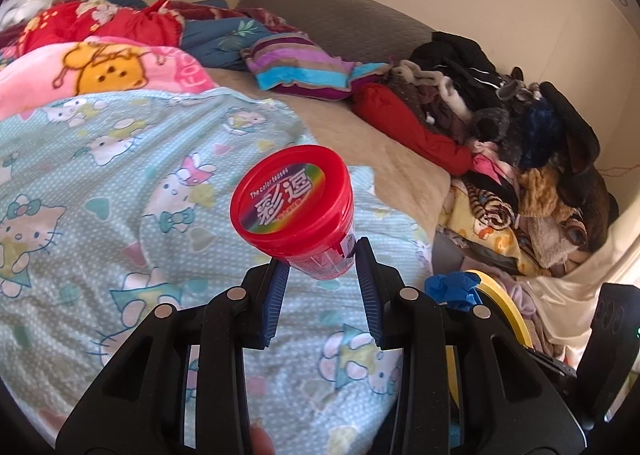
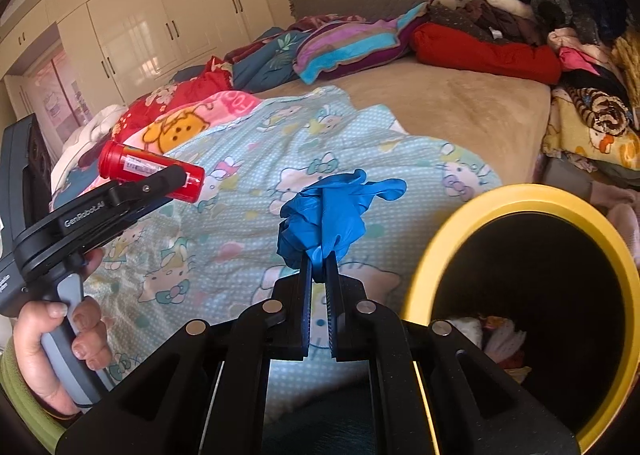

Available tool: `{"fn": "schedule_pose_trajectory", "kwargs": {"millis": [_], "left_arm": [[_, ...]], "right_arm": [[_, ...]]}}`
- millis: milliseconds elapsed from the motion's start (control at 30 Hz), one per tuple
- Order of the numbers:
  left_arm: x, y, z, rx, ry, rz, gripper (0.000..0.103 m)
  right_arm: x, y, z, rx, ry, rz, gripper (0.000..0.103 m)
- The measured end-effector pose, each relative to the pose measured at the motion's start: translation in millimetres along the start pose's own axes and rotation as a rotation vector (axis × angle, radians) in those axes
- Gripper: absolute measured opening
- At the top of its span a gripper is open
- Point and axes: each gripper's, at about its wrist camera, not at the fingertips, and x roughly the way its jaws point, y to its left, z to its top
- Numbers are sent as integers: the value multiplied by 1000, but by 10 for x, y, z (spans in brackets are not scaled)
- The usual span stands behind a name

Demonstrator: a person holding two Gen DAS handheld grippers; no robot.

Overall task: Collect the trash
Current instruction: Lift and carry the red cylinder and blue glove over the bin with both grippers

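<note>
Two grips: your left gripper point(image 1: 322, 261) clamps the red tub point(image 1: 298, 211) above the blanket point(image 1: 120, 159), while your right gripper point(image 2: 319, 269) pinches the blue glove point(image 2: 332, 215) beside the yellow-rimmed bin point(image 2: 436, 239).

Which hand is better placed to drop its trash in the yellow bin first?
Right. Its gripper, shut on the blue glove, is beside the bin; the left gripper with the red container is farther away.
</note>
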Motion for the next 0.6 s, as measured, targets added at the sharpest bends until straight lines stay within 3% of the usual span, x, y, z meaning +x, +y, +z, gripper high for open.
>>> {"fn": "schedule_pose_trajectory", "kwargs": {"millis": [600], "left_arm": [[-68,-573,-118,123,24,-103,27]], "right_arm": [[-368,-447,11,-2,-4,-62,7]]}}
